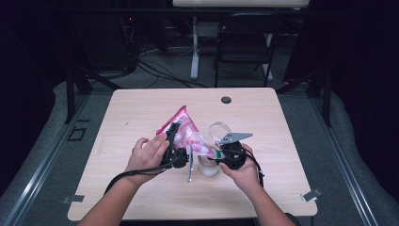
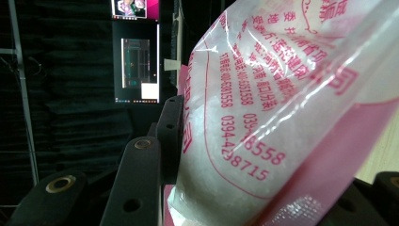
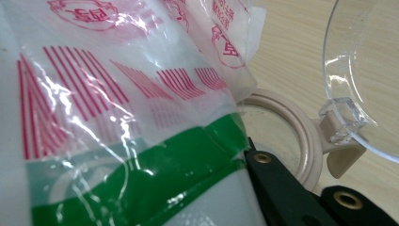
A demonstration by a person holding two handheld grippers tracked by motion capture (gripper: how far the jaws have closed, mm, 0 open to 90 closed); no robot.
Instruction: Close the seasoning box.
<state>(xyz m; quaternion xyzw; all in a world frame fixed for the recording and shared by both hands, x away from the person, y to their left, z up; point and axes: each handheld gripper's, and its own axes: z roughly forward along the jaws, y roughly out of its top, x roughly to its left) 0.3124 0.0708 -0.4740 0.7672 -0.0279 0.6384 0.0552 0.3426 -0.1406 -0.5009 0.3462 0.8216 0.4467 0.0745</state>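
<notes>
While both grippers' jaws clamp the bag [image 1: 186,134], its jar [image 3: 301,141] sits beneath.

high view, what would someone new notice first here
The pink-and-white plastic bag stands out, held up tilted over the middle of the wooden table between the left gripper and the right gripper. Its lower corner points down at a small round container with a clear hinged lid flipped open. In the left gripper view the bag shows red print and white grains inside.
</notes>
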